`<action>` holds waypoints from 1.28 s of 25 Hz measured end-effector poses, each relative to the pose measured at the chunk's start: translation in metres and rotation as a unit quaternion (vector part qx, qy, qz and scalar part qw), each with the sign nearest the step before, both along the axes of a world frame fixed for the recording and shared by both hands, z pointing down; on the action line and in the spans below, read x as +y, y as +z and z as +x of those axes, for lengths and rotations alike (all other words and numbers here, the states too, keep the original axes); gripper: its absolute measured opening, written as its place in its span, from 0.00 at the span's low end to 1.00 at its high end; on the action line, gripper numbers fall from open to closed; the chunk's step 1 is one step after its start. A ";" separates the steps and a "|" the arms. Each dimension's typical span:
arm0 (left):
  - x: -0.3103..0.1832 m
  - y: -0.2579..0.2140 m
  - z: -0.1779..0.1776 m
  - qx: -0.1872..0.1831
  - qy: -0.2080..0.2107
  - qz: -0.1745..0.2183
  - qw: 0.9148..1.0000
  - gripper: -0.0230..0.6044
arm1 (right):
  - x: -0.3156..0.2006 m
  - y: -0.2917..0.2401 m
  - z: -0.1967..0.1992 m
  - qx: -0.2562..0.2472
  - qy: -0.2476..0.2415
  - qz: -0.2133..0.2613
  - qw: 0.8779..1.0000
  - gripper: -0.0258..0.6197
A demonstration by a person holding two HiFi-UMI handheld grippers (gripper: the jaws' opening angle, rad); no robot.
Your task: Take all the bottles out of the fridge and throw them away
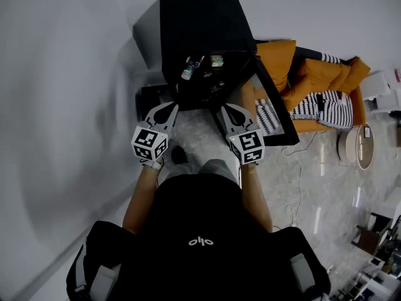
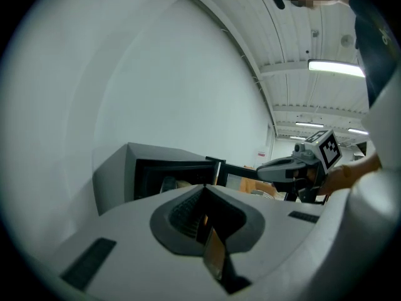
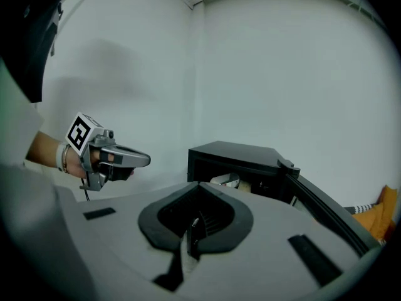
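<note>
While both grippers hover short of the open fridge [image 1: 200, 24], the head view shows the left gripper [image 1: 166, 110] and right gripper [image 1: 228, 110] side by side, each clenched on nothing. A bottle [image 1: 187, 73] lies inside the fridge toward the left of the opening. Other small items sit beside it, too dark to name. The door [image 1: 276, 115] swings out to the right, with an orange sofa [image 1: 316, 80] just past it. A wall [image 1: 62, 74] closes off the left.

Left gripper view: jaws pressed together, empty, fridge front ahead, right gripper off to the right.

Right gripper view: jaws together, empty, fridge opening ahead, door edge running along the right.

Judged step: the reach-in. One gripper should part its jaws before entering, come in level and take the bottle across its body. The tight edges are the opening's frame and the door. Open room is the floor [image 1: 200, 137] between fridge and person.
</note>
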State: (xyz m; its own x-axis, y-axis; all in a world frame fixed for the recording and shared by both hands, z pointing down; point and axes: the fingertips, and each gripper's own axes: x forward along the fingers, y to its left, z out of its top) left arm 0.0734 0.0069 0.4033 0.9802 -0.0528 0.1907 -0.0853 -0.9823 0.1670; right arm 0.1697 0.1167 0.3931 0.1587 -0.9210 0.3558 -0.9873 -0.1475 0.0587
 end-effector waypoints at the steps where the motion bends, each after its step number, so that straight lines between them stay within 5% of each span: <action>1: -0.002 0.002 0.003 0.001 0.004 -0.001 1.000 0.05 | 0.000 0.002 0.000 -0.002 0.004 -0.001 1.000 0.05; 8: -0.001 0.011 0.027 -0.009 0.020 -0.001 1.000 0.05 | 0.005 0.013 0.018 -0.016 0.021 -0.004 1.000 0.05; 18: -0.003 0.024 0.067 -0.033 -0.026 0.001 0.999 0.05 | -0.010 0.019 0.073 -0.039 -0.004 0.000 0.999 0.05; 32: -0.031 0.051 0.106 -0.056 -0.055 0.002 0.997 0.05 | -0.044 0.057 0.102 -0.058 -0.030 -0.020 0.998 0.05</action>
